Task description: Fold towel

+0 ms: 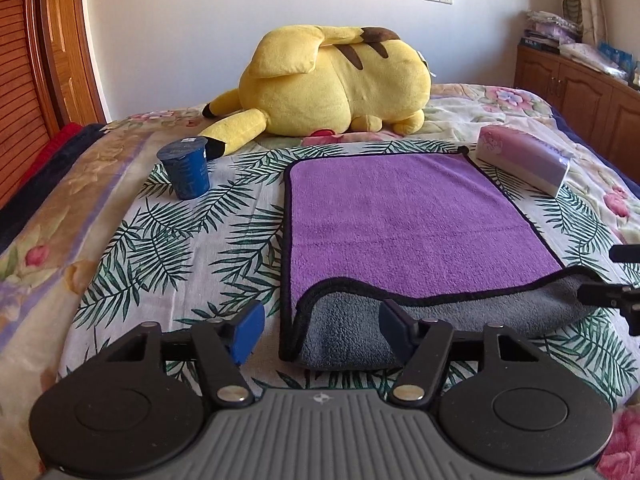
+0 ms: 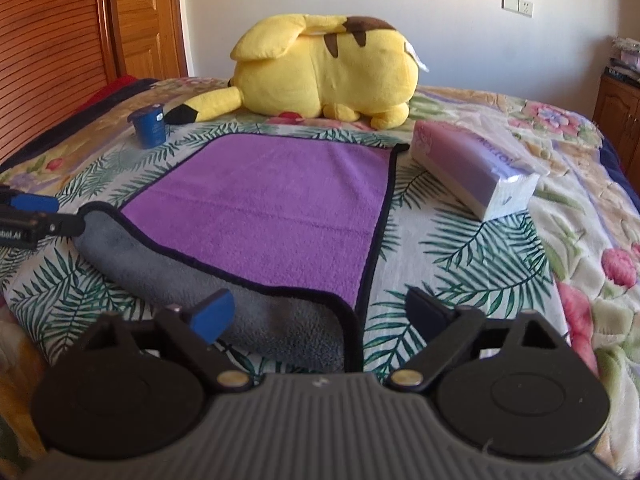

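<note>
Both my grippers, left gripper and right gripper, released; towel hem at 6 o'clock rolled, may bunch crooked.

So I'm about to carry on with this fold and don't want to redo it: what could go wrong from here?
Both grippers, left and right, stand open around the near corners of the purple towel. Its near edge is rolled over, grey side up, so a pinch may catch only one layer and the fold could come out skewed. The far right corner lies close to the tissue pack, so a long sweep might nudge it.
</note>
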A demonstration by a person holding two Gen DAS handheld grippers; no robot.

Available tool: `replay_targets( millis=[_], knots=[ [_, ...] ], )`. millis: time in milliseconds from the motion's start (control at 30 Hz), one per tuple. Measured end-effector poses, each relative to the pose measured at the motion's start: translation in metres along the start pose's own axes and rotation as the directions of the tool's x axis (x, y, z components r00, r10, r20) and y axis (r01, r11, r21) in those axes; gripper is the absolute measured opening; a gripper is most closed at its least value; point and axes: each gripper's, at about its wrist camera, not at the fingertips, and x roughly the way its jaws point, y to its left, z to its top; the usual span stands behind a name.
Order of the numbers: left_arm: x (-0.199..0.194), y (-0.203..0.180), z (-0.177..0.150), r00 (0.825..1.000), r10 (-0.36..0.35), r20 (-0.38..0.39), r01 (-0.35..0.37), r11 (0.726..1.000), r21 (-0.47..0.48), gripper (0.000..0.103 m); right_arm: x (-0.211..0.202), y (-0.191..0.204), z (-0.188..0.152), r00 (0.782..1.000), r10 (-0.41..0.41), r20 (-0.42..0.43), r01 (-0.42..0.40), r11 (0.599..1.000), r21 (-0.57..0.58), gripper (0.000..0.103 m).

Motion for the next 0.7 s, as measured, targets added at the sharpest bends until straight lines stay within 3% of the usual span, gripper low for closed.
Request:
replay_targets(
  millis=[367,700],
  knots=[
    [0.014,0.008,0.005,1.0,-0.016,0.002,0.016,1.0,-0.016,0.035,0.012,-0.006,-0.003,0.999,0.017,-0.045,-0.016,1.0,0.023,0.088],
    [0.026,0.009,-0.003,0.999,-0.026,-0.04,0.026,1.0,-0.015,0.021,0.022,-0.011,-0.003,0.996,0.043,-0.08,-0.039,0.998,0.045,0.081]
  ],
)
